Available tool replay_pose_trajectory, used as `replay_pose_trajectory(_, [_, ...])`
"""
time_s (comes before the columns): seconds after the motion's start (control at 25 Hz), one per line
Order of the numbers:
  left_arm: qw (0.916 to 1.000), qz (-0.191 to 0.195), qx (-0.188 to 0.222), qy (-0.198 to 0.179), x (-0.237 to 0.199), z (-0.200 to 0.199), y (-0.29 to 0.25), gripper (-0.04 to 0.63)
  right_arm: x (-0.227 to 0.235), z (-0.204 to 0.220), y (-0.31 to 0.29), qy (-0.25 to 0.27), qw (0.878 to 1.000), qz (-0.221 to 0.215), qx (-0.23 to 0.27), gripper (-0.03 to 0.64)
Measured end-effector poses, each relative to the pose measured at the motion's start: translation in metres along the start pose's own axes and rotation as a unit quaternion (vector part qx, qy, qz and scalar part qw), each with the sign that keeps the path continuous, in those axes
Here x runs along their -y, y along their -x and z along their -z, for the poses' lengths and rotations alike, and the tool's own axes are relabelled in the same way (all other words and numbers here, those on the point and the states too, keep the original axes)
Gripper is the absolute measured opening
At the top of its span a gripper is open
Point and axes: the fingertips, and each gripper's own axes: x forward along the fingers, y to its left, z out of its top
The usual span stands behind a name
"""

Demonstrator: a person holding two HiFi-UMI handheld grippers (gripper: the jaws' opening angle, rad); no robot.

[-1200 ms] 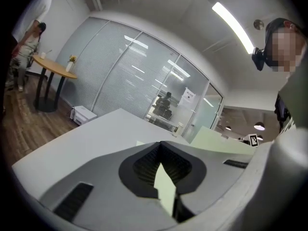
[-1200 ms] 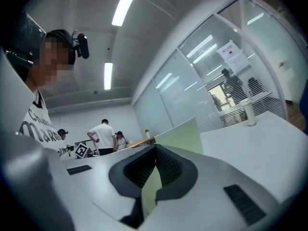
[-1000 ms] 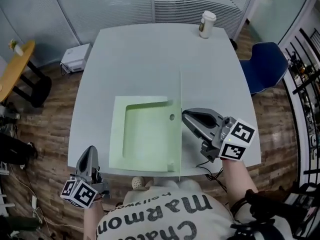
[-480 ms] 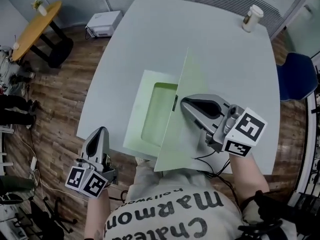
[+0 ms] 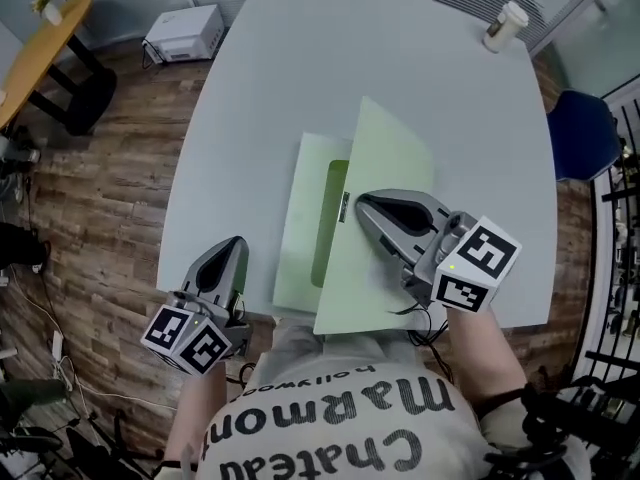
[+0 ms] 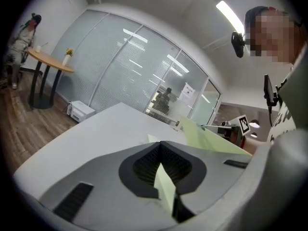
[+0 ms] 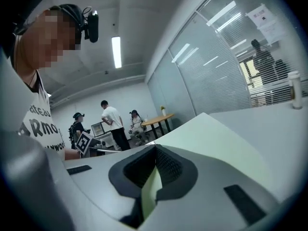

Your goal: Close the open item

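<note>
A pale green folder [image 5: 300, 228] lies open on the grey table [image 5: 300, 78], near its front edge. Its cover [image 5: 385, 158] stands tilted to the left over the base, partly closed. My right gripper [image 5: 362, 206] lies across the cover's outer face, jaws together, tip near the cover's free edge. The right gripper view shows the cover [image 7: 216, 138] just beyond the right gripper [image 7: 155, 148]. My left gripper [image 5: 233, 250] hovers off the table's front-left edge, jaws together, apart from the folder. The left gripper view has the cover [image 6: 207, 138] to the right of the left gripper [image 6: 161, 146].
A paper cup [image 5: 503, 26] stands at the table's far right corner. A blue chair [image 5: 580, 133] is at the right side. On the wooden floor at the far left sit a white box [image 5: 185, 30] and a yellow round table [image 5: 40, 53].
The cover has swung from upright over to the left, towards the base, with my right gripper following against it. My left gripper has risen closer to the table's front-left edge.
</note>
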Motion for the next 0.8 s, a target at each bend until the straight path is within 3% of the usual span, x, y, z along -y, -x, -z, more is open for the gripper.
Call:
replay_pose_trajectory(0.28, [0.9935, 0.094, -0.063, -0.014, -0.016, -0.006, -0.035, -0.003, 0.011, 0.017, -0.035, -0.036, 0.996, 0.08, -0.03, 0.002])
replay_pose_trajectory(0.6, [0.9831, 0.143, -0.111, -0.03, -0.029, 0.004, -0.055, -0.003, 0.028, 0.045, -0.06, -0.069, 0.988, 0.132, -0.049, 0.002])
replay_pose_trajectory(0.8, [0.9781, 0.164, -0.125, -0.032, -0.035, 0.008, -0.055, -0.003, 0.026, 0.064, -0.071, -0.062, 0.984, 0.149, -0.08, 0.002])
